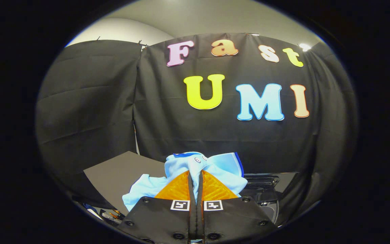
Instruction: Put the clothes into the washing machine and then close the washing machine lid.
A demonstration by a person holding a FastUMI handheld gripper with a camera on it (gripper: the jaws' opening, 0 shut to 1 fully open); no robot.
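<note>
To my left, a dark flat board (120,176) is lying at a slant in front of the black cloth wall (90,101), and a small clutter of things too blurred to name is sitting just below its near corner. I am holding a light blue garment (212,166) in my gripper (195,176): my two fingers are standing almost together, leaving only a thin slit, and both are pressing on a fold of the cloth that is rising above my fingertips (178,186). A white button is showing on that fold, and a darker blue edge is running along its top and right side. The rest of the garment is hanging off to either side of my fingers. To my right, just behind the garment, the dark washing machine (266,191) is showing its top edge.
</note>
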